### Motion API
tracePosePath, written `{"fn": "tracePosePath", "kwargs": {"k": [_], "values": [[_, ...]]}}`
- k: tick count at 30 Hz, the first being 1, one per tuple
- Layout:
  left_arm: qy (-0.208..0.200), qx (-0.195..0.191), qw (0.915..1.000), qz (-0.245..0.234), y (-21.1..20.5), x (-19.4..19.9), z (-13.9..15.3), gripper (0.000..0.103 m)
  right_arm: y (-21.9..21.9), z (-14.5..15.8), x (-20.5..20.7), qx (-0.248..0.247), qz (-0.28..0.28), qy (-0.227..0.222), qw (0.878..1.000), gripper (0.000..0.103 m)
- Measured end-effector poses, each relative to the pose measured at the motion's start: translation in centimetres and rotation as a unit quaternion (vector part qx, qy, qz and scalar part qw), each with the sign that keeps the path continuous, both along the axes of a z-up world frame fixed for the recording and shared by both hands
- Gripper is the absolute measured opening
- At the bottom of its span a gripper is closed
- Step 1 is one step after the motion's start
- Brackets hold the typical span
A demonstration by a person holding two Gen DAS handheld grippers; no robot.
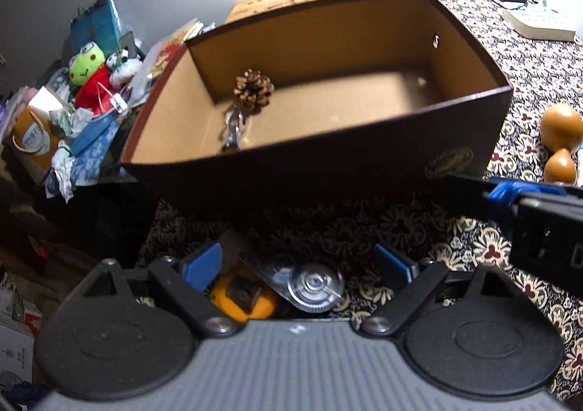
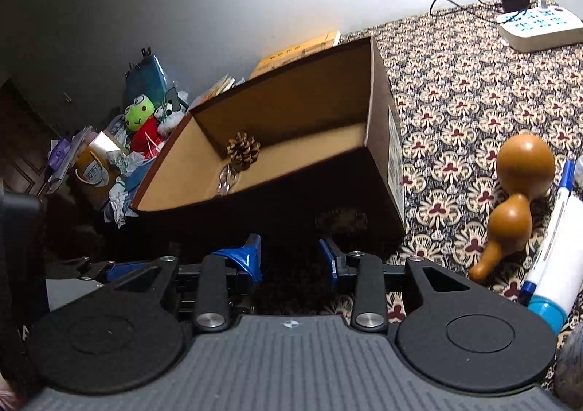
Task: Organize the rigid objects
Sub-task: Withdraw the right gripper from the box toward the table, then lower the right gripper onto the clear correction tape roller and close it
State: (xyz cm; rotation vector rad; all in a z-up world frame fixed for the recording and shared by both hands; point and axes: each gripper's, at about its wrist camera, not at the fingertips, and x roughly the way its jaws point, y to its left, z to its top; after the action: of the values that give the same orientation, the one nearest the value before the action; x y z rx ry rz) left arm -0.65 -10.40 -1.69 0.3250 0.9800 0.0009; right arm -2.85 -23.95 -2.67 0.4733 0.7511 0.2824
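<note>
**Left gripper poised over tape measure, box ahead**

Left gripper (image 1: 291, 265) spread wide, straddling a yellow tape measure (image 1: 240, 298) with a clear round piece on the patterned cloth (image 1: 473, 247). Right gripper (image 2: 289, 258) parted, empty, close to the brown box (image 1: 328, 170). Inside: pine cone (image 1: 254, 87), silvery item. Gourd (image 2: 521, 177) well right. Risk, as I judge it: pads pinch the slick round piece and it squirts free. Box labels too blurred to read.

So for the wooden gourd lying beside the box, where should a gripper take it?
At the narrow waist of the gourd, between its two bulbs, coming from above with the right gripper. It lies on its side on the cloth; the round bulbs look likely to slip, while the waist keeps the fingers seated.
</note>
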Motion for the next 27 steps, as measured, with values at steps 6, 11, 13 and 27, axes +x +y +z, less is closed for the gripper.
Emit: {"fn": "tracePosePath", "kwargs": {"k": [6,11,13,27], "values": [[0.025,-0.027,0.9993,0.002,1.7,-1.6,-1.7,0.091,0.1,-1.6,-0.4,0.003,0.020,0.022,1.000,0.018],[0.057,-0.062,0.9962,0.022,4.0,-3.5,-3.6,0.091,0.4,-3.0,-0.6,0.003,0.033,0.043,0.999,0.018],[0.062,-0.072,0.9950,0.031,4.8,-4.2,-4.1,0.091,0.7,-3.5,-0.5,0.002,0.040,0.049,0.998,0.018],[0.043,-0.174,0.9826,0.049,9.3,-4.9,-4.3,0.090,4.4,-4.2,2.2,0.007,0.107,0.056,0.993,0.018]]}}
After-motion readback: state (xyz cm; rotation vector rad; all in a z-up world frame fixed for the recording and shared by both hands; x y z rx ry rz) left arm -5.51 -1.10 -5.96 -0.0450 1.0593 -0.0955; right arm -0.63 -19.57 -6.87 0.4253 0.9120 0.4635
